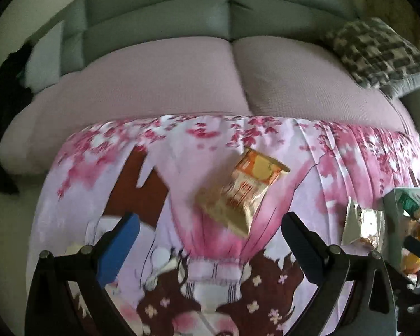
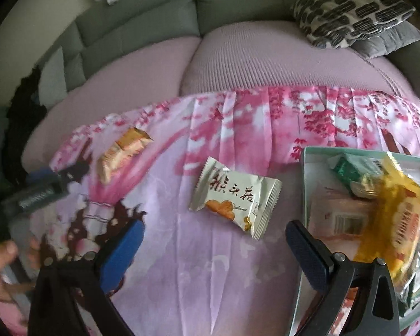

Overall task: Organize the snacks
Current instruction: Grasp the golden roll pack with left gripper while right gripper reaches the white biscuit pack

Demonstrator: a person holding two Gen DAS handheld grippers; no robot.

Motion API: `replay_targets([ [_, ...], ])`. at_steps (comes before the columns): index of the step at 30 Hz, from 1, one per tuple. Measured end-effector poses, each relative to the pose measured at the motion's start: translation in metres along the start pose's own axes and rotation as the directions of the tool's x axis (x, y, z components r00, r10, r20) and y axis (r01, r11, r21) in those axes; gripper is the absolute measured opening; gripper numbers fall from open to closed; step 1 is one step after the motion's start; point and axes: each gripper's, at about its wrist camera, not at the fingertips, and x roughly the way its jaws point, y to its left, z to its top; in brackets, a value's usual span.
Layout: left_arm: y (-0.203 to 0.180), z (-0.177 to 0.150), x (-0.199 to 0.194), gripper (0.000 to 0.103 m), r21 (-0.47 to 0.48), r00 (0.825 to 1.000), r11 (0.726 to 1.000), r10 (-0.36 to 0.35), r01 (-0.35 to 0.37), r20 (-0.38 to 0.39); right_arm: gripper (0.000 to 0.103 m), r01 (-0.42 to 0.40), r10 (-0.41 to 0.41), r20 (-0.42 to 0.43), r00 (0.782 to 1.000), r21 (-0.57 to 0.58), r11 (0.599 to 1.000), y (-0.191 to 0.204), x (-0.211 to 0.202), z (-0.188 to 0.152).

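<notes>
While both grippers hover over the pink blossom-print cloth (image 2: 210, 266) covering the surface, neither has hold of anything. The left gripper (image 1: 210, 240) has its jaws spread wide, and an orange-and-cream snack packet (image 1: 240, 193) lies flat on the cloth just ahead of the gap between its fingers, untouched. The same packet shows in the right wrist view at far left (image 2: 123, 154), near the left gripper's blurred body and the hand (image 2: 2, 268) that holds it.

The right gripper (image 2: 212, 238) is likewise wide open and empty. A white snack packet (image 2: 235, 198) with red lettering and orange pieces printed on it lies on the cloth just ahead of its fingers, closer to the right finger, apart from both. In the left wrist view that white packet (image 1: 361, 224) lies off to the right.

At the right edge stands a pale green box (image 2: 303, 173), open on top, already holding several snacks: a green packet (image 2: 350, 173) at the back, a yellow-orange packet (image 2: 403, 210) over the middle, and a pink one (image 2: 341, 215) beneath. The white packet lies just beside the box, outside it.

Beyond the cloth a sofa with pink seat cushions (image 1: 168, 84) and a patterned pillow (image 2: 350, 8) fills the background.
</notes>
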Motion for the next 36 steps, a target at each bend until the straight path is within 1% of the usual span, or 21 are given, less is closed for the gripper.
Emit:
replay_targets([
  [2, 0.001, 0.007, 0.01, 0.1, 0.009, 1.0, 1.0, -0.013, 0.014, -0.013, 0.098, -0.011, 0.011, -0.02, 1.0, 0.014, 1.0, 0.001, 0.013, 0.003],
  [4, 0.0, 0.013, 0.023, 0.1, 0.018, 0.999, 0.999, -0.044, 0.045, -0.029, 0.095, -0.003, 0.003, -0.029, 1.0, 0.003, 1.0, 0.003, 0.022, 0.006],
  [5, 0.0, 0.014, 0.028, 0.098, 0.017, 0.998, 0.998, -0.055, 0.056, -0.038, 0.095, -0.001, 0.001, -0.034, 0.999, 0.001, 1.0, 0.003, 0.027, 0.008],
  [8, -0.003, 0.016, 0.046, 0.085, 0.022, 0.994, 0.997, -0.078, 0.08, -0.074, 0.093, 0.012, -0.011, -0.047, 0.999, 0.009, 1.0, 0.002, 0.039, 0.013],
  [10, -0.008, 0.016, 0.058, 0.082, 0.038, 0.993, 0.997, -0.067, 0.071, -0.093, 0.093, 0.039, -0.039, -0.04, 0.998, 0.001, 0.999, 0.001, 0.044, 0.017],
  [12, -0.011, 0.015, 0.063, 0.077, 0.043, 0.993, 0.996, -0.07, 0.075, -0.092, 0.093, 0.053, -0.053, -0.037, 0.998, -0.005, 0.999, 0.0, 0.048, 0.018],
  [17, -0.015, 0.016, 0.072, 0.068, 0.034, 0.992, 0.995, -0.087, 0.09, -0.087, 0.092, 0.105, -0.105, -0.041, 0.994, -0.009, 0.994, -0.005, 0.059, 0.022],
  [20, -0.02, 0.015, 0.073, 0.062, 0.042, 0.993, 0.994, -0.093, 0.096, -0.078, 0.088, 0.123, -0.123, -0.037, 0.992, -0.008, 0.992, -0.008, 0.063, 0.021],
  [22, -0.022, 0.017, 0.073, 0.06, 0.044, 0.993, 0.995, -0.089, 0.093, -0.078, 0.087, 0.124, -0.124, -0.037, 0.992, -0.004, 0.992, -0.01, 0.064, 0.02],
  [24, -0.023, 0.017, 0.073, 0.054, 0.044, 0.994, 0.996, -0.08, 0.083, -0.076, 0.083, 0.129, -0.128, -0.026, 0.991, 0.003, 0.992, -0.011, 0.063, 0.02],
  [26, -0.025, 0.017, 0.076, 0.054, 0.037, 0.994, 0.996, -0.081, 0.084, -0.072, 0.08, 0.114, -0.114, -0.022, 0.993, 0.01, 0.993, -0.013, 0.061, 0.021],
  [27, -0.025, 0.017, 0.076, 0.053, 0.031, 0.994, 0.996, -0.081, 0.083, -0.07, 0.076, 0.112, -0.111, -0.02, 0.994, 0.011, 0.994, -0.014, 0.06, 0.021],
  [29, -0.025, 0.016, 0.075, 0.052, 0.018, 0.995, 0.997, -0.078, 0.079, -0.065, 0.073, 0.108, -0.108, -0.014, 0.994, 0.011, 0.994, -0.014, 0.058, 0.021],
  [30, -0.024, 0.015, 0.073, 0.051, 0.013, 0.995, 0.997, -0.078, 0.079, -0.063, 0.069, 0.111, -0.111, -0.011, 0.994, 0.01, 0.994, -0.014, 0.057, 0.021],
  [33, -0.023, 0.009, 0.067, 0.051, -0.012, 0.996, 0.998, -0.069, 0.069, -0.054, 0.065, 0.117, -0.117, -0.008, 0.993, 0.008, 0.993, -0.015, 0.053, 0.02],
  [34, -0.022, 0.006, 0.064, 0.051, -0.024, 0.997, 0.998, -0.067, 0.066, -0.045, 0.059, 0.123, -0.123, -0.009, 0.992, 0.012, 0.992, -0.016, 0.053, 0.02],
  [36, -0.019, 0.002, 0.06, 0.051, -0.062, 0.996, 0.995, -0.078, 0.075, -0.039, 0.059, 0.113, -0.113, -0.008, 0.994, 0.025, 0.993, -0.018, 0.051, 0.019],
])
